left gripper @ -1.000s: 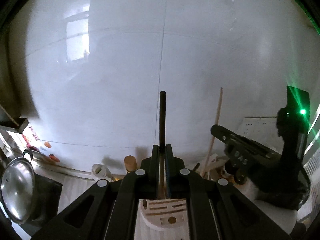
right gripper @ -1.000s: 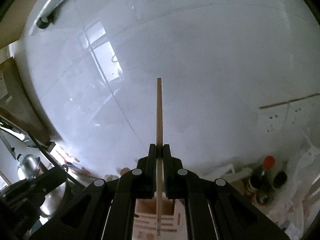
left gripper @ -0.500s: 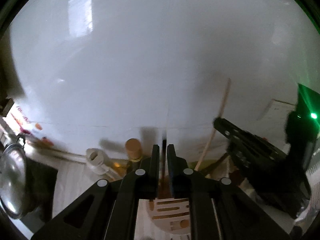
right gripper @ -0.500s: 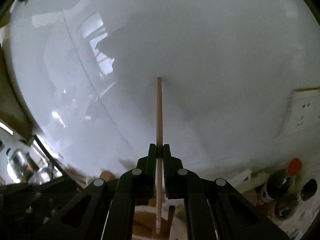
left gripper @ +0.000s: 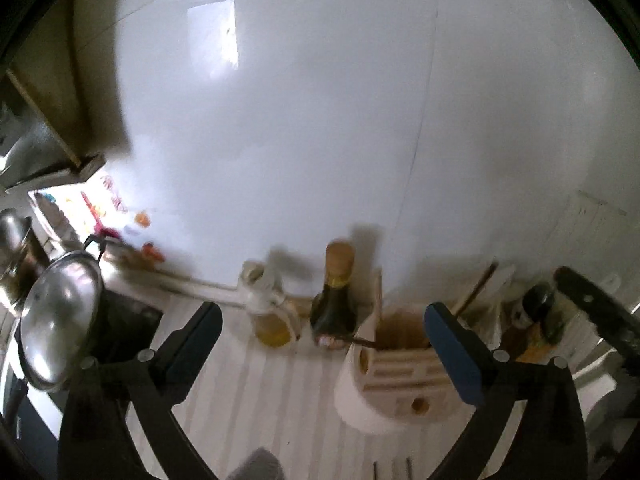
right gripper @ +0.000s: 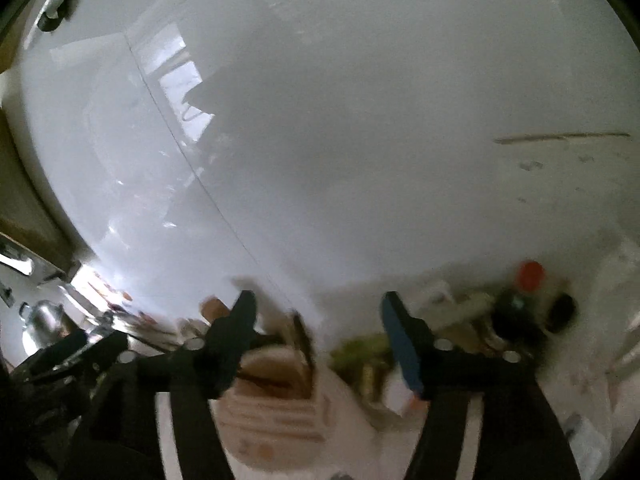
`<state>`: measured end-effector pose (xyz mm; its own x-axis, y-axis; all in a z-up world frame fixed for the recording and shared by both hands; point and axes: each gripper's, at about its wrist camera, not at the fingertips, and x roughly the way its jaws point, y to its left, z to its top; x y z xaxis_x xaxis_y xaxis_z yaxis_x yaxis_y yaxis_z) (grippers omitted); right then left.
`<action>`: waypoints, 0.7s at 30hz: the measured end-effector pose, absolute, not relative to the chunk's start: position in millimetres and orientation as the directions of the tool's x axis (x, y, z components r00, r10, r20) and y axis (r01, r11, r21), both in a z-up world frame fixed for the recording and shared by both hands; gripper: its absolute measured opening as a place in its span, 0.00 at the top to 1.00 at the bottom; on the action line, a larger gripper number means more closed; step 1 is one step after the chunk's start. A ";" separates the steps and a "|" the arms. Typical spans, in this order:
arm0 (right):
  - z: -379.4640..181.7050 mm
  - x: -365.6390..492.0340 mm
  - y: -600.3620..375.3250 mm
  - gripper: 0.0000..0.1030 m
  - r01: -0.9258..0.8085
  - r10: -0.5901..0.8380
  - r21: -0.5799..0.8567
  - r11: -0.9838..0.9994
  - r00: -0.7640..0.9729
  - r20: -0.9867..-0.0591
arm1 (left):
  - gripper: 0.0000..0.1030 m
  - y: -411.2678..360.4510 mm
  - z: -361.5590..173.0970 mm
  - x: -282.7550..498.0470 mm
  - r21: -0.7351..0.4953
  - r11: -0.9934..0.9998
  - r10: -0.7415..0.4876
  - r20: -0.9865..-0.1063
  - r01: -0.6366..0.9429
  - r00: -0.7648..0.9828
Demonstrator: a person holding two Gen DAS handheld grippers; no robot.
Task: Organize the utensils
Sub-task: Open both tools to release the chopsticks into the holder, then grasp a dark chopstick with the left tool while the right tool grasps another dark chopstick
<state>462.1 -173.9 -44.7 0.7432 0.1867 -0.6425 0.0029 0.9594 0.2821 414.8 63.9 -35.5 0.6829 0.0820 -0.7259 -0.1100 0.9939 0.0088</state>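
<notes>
A cream utensil holder [left gripper: 394, 384] with slots stands on the counter, right of centre in the left wrist view. A dark stick [left gripper: 362, 342] lies across its open top and a light wooden stick [left gripper: 474, 290] leans out behind it. My left gripper [left gripper: 322, 330] is open and empty just above the holder. In the blurred right wrist view the holder [right gripper: 280, 412] sits below my right gripper [right gripper: 316, 320], which is open and empty. A dark stick [right gripper: 302, 344] stands in the holder there.
A dark sauce bottle [left gripper: 334, 304] and an oil bottle [left gripper: 270, 312] stand left of the holder against the white wall. A steel pot lid [left gripper: 60, 316] is at far left. Bottles [right gripper: 528, 304] and clutter stand at right. The other gripper [left gripper: 600, 312] shows at right.
Both grippers have opened and let go of their sticks, the dark one from the left and the light wooden one from the right. Both views now tilt down toward the counter.
</notes>
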 end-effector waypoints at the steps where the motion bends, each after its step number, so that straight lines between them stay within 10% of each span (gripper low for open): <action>1: -48.2 451.6 -177.7 0.14 0.017 0.165 0.263 0.965 0.738 -0.654 | 0.00 63.8 -41.6 409.5 0.007 0.994 0.081 -0.735 -0.112 0.673; 12: -142.7 365.4 -219.4 0.13 0.121 0.088 0.188 0.975 0.566 -0.820 | 0.00 21.4 -162.4 344.8 0.114 0.992 0.123 -0.888 -0.046 0.444; 16: -195.1 345.1 -225.7 0.50 0.138 0.099 0.177 0.975 0.442 -0.891 | 0.04 2.1 -220.7 328.0 0.125 0.992 0.115 -0.940 0.011 0.321; 21: -242.5 322.2 -230.6 0.59 0.139 0.113 0.170 0.976 0.344 -0.932 | 0.25 -15.4 -279.5 317.3 0.086 0.995 0.075 -0.982 0.056 0.174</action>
<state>322.2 -230.6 -242.5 0.3440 0.1133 -0.9321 0.1393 0.9756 0.1700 317.3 -15.4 -279.5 0.1738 0.0755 -0.9819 0.0557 0.9947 0.0863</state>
